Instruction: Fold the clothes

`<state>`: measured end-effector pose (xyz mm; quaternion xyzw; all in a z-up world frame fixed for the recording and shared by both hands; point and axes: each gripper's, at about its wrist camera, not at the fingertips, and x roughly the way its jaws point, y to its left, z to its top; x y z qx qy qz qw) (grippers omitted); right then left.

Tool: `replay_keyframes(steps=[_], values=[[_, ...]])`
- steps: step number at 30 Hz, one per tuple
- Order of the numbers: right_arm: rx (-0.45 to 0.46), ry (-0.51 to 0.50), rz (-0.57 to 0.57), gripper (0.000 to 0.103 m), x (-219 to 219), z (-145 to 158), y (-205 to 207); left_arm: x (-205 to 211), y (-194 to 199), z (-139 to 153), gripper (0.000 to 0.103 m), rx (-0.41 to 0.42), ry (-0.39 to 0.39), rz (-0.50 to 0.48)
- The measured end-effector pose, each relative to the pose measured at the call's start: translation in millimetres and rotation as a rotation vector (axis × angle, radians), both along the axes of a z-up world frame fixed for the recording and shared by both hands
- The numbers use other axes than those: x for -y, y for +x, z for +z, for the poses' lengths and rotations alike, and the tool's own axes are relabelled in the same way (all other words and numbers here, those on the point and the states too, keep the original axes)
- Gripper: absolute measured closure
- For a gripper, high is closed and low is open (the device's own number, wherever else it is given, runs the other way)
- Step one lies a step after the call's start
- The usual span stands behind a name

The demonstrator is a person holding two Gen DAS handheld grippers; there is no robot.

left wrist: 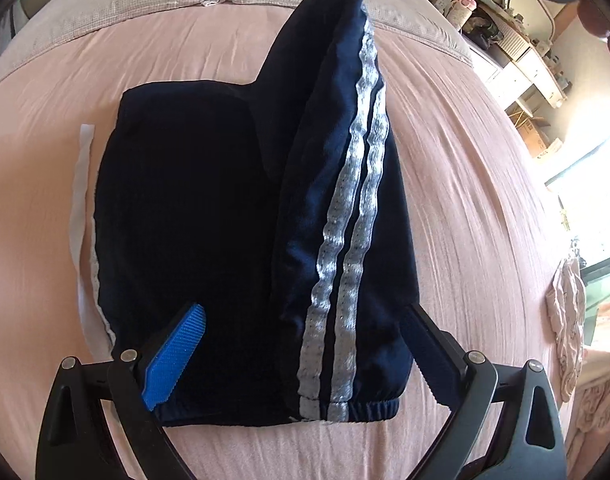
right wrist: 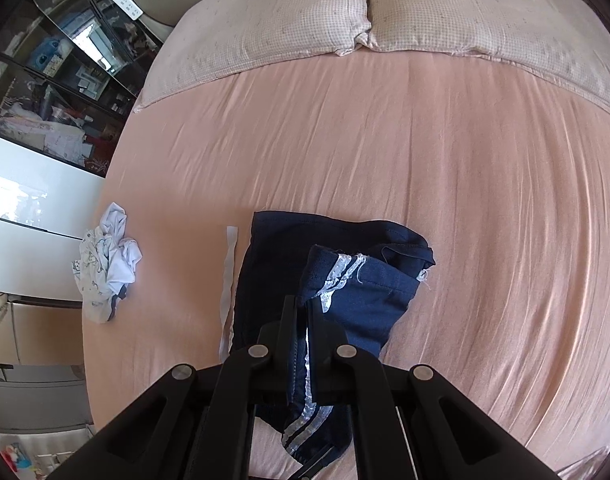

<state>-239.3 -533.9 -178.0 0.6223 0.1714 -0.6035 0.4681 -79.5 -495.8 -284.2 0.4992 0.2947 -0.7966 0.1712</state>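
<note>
The navy track pants point(left wrist: 209, 216) with 2 silver stripes lie part-folded on the pink bedsheet point(left wrist: 465, 184), one leg lifted off the pile. The right gripper point(right wrist: 301, 320) is pressed together, pinching that striped leg. The left gripper point(left wrist: 301, 344) stands spread wide over the waistband, gripping nothing. A crumpled white garment point(right wrist: 109, 264) lies well apart, near 2 pillows point(right wrist: 305, 12).

The left claw point(left wrist: 301, 356) points steeply down, its jaws spread wide at 7 and 5 o'clock, pressing on nothing. The right claw point(right wrist: 303, 320) points steeply down, jaws clamped together on cloth.
</note>
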Motion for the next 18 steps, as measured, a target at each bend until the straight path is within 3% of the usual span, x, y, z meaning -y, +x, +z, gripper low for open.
replay_keyframes(steps=[7,10,13,16,18], values=[[0.002,-0.008,-0.027,0.101,-17.2,3.6,-16.4,-5.4,-8.8,2.3,0.004,-0.136,0.117,-0.033],[0.001,-0.004,-0.038,0.101,-22.2,2.8,-23.9,-16.1,-15.4,-1.9,0.004,-0.124,0.111,-0.073],[0.009,0.001,-0.05,0.101,-26.3,1.8,-30.1,-18.0,-17.1,-11.8,0.006,-0.076,0.114,-0.05],[0.01,0.001,-0.051,0.101,-30.3,1.9,-33.8,-15.7,-15.9,-18.9,0.017,-0.043,0.116,-0.009],[0.014,0.0,-0.052,0.101,-32.5,1.2,-35.2,-13.4,-14.9,-19.6,0.017,-0.033,0.114,0.001]])
